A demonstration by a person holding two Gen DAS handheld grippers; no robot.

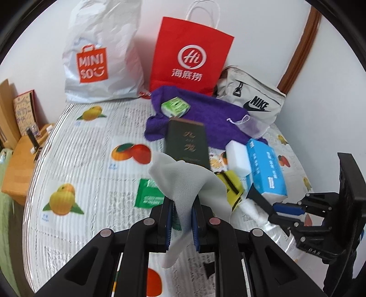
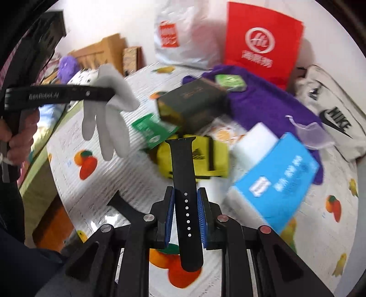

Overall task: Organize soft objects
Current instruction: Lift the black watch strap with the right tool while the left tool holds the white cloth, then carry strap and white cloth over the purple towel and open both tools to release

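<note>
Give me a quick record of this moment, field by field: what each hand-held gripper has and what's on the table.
left hand-held gripper: shut on white glove
right hand-held gripper: shut on black watch strap
table: fruit-print cover
loose items: purple towel, blue tissue pack, white sponge, dark box
at back: red paper bag, white Miniso bag, Nike bag

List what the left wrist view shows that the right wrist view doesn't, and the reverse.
Left wrist only: the right gripper side-on, and the red bag's white handles.

Right wrist only: the black perforated rubber watch strap clamped in the right gripper, the white glove's dangling fingers, a fluffy purple toy.

Both: white glove, dark green box, blue tissue pack, purple towel.
</note>
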